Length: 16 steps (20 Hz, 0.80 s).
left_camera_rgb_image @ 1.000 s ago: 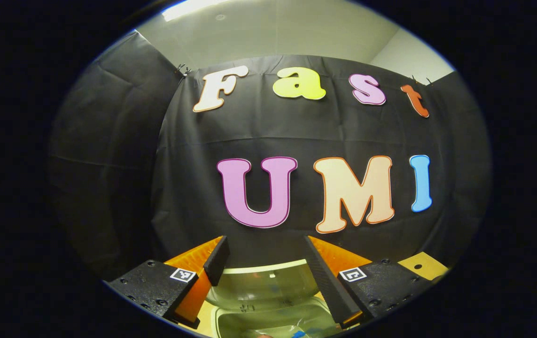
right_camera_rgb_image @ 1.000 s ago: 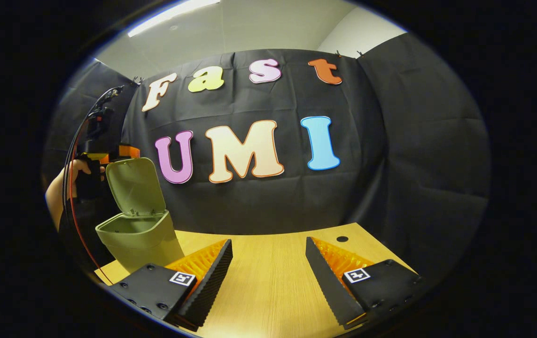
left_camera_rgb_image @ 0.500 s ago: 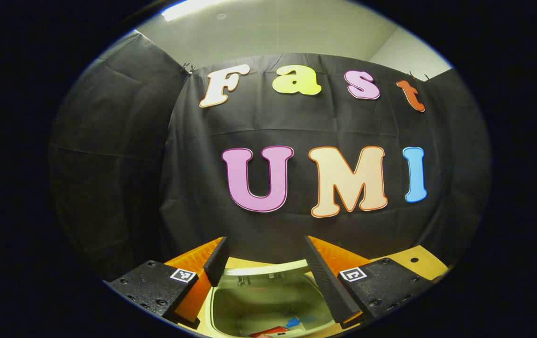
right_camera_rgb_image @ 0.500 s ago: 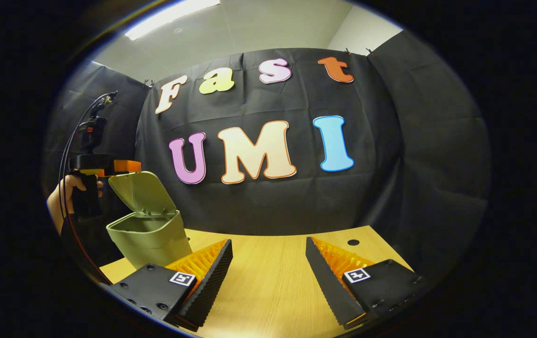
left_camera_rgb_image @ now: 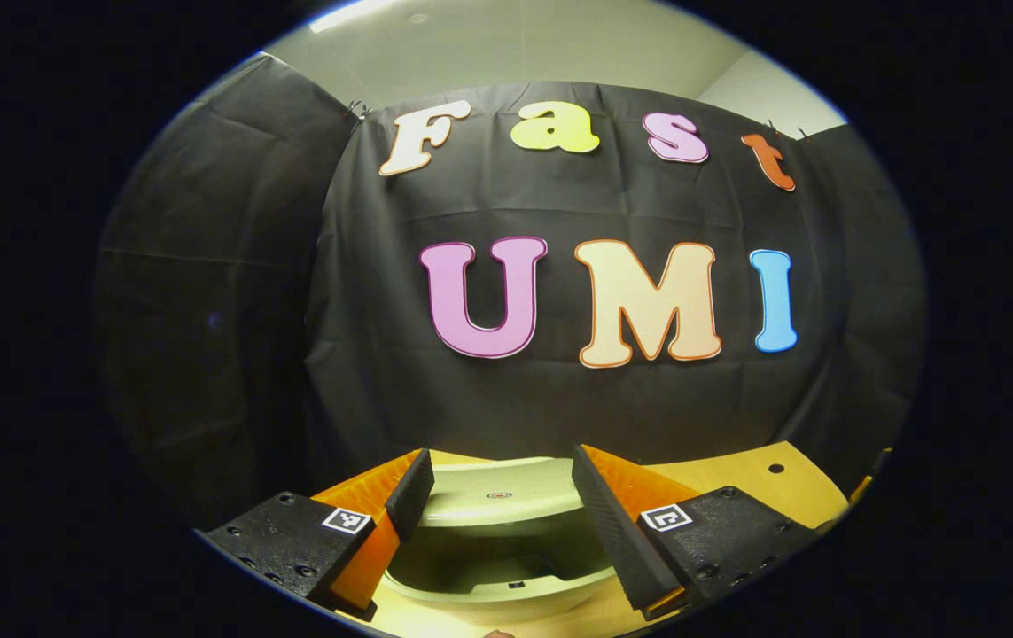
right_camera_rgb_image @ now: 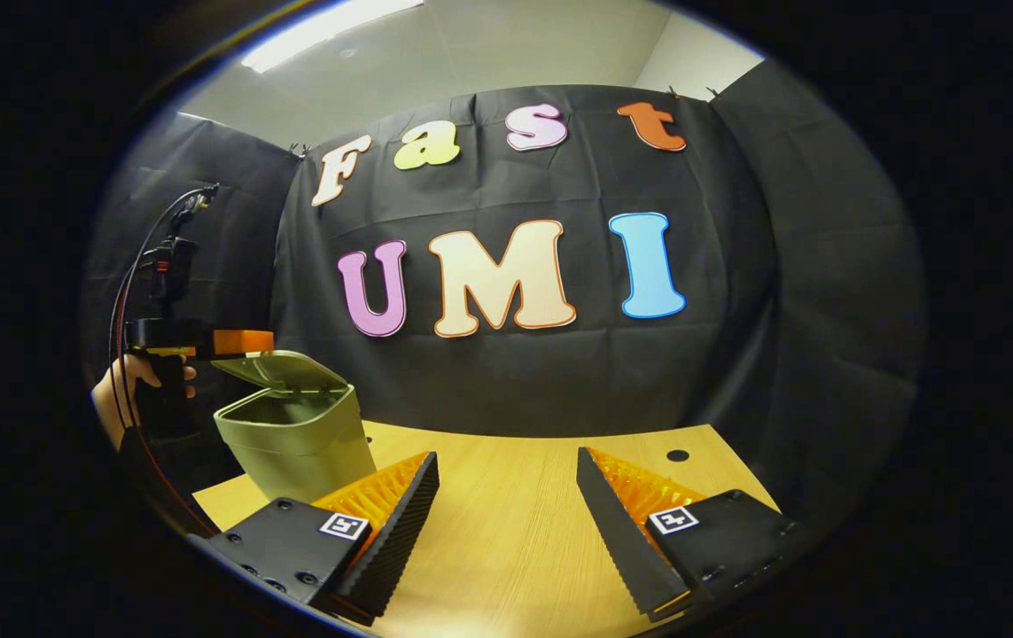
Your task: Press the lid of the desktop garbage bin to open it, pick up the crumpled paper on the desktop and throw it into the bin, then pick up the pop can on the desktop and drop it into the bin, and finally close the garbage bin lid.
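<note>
the half-lowered lid (right_camera_rgb_image: 280, 369) hides the bin's (right_camera_rgb_image: 298, 447) inside; the bin's base is cut off in the left gripper view.

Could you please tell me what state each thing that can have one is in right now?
Bin lid: partly lowered, gap above the rim.
Garbage bin: upright on the table.
Left claw: open, above the lid, holding nothing.
Right claw: open, empty, over the table.

Each gripper carries 2 black blocks with screw holes and a small square black-and-white marker, backed by ribbed orange plastic: right gripper (right_camera_rgb_image: 506, 523), left gripper (left_camera_rgb_image: 497, 523). Black and red cables (right_camera_rgb_image: 129, 292) loop off the left gripper's handle.
</note>
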### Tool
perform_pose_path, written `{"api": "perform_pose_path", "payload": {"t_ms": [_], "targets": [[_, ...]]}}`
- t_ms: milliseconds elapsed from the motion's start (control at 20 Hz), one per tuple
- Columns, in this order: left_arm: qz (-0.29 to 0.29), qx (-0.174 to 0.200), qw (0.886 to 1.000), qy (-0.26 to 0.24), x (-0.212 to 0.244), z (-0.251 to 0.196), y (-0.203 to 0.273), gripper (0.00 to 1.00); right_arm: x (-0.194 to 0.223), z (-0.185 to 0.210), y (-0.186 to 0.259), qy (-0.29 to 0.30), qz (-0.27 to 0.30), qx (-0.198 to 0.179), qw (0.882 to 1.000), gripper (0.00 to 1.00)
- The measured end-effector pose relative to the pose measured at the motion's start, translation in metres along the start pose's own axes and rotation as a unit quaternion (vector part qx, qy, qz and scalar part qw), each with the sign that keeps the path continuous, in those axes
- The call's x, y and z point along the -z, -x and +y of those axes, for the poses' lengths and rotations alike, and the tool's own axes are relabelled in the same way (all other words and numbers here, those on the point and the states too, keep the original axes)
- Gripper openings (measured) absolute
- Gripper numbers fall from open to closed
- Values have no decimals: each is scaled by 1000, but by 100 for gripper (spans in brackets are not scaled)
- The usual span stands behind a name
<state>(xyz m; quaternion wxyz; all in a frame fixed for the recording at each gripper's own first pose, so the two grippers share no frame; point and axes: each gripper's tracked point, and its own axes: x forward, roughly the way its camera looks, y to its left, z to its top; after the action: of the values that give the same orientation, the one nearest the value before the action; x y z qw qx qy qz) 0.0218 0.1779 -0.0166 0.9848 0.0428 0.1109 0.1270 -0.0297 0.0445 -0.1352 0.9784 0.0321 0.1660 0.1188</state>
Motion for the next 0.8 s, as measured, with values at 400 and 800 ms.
{"api": "perform_pose_path", "payload": {"t_ms": [400, 800], "targets": [[48, -4, 999, 6, 50, -6, 4, 93, 5, -4, 0, 8, 9, -4, 1000, 99], [75, -9, 997, 1, 79, -9, 4, 95, 6, -2, -8, 9, 11, -6, 1000, 96]]}}
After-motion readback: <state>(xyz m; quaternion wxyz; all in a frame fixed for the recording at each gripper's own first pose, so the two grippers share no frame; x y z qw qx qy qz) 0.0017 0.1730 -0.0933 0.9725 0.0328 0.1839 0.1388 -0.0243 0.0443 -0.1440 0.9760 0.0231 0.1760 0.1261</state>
